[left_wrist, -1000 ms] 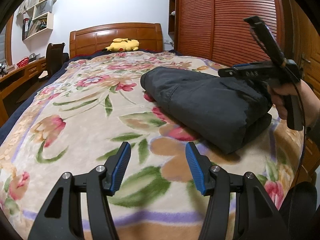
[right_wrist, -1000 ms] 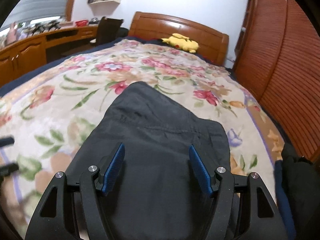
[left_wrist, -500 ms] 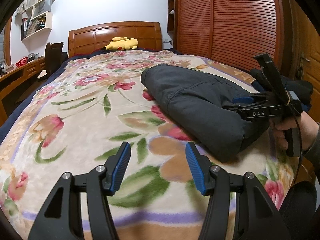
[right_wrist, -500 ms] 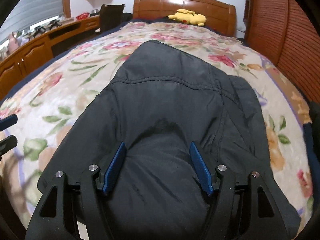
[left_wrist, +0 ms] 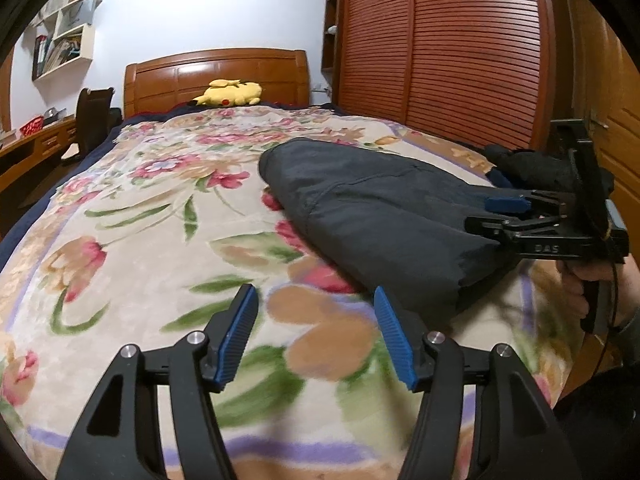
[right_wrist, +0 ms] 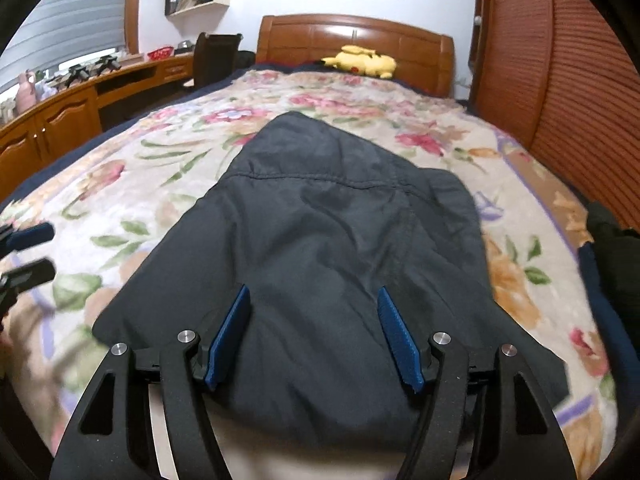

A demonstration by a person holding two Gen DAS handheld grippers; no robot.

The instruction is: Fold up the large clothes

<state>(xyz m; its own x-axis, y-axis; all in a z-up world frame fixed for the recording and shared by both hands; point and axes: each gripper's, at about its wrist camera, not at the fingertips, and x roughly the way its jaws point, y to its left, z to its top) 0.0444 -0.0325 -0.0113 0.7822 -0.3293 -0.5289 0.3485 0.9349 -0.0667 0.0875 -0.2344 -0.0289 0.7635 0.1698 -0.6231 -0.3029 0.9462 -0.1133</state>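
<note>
A folded dark grey garment [left_wrist: 372,208] lies on the floral bedspread [left_wrist: 140,240], right of the bed's middle; it fills the right wrist view [right_wrist: 320,248]. My right gripper [right_wrist: 314,334] is open, its blue pads either side of the garment's near folded end, low over the fabric. From the left wrist view the right gripper [left_wrist: 506,210] sits at the garment's near right end. My left gripper [left_wrist: 314,336] is open and empty above bare bedspread, left of the garment's near corner.
A yellow plush toy [left_wrist: 230,94] lies by the wooden headboard [left_wrist: 216,72]. A slatted wooden wardrobe [left_wrist: 440,52] runs along the right side. A pile of dark clothes [left_wrist: 532,164] sits at the right bed edge. A desk and chair [right_wrist: 208,60] stand left.
My right gripper came down from above the garment to its near end, jaws staying open. The left gripper barely moved.
</note>
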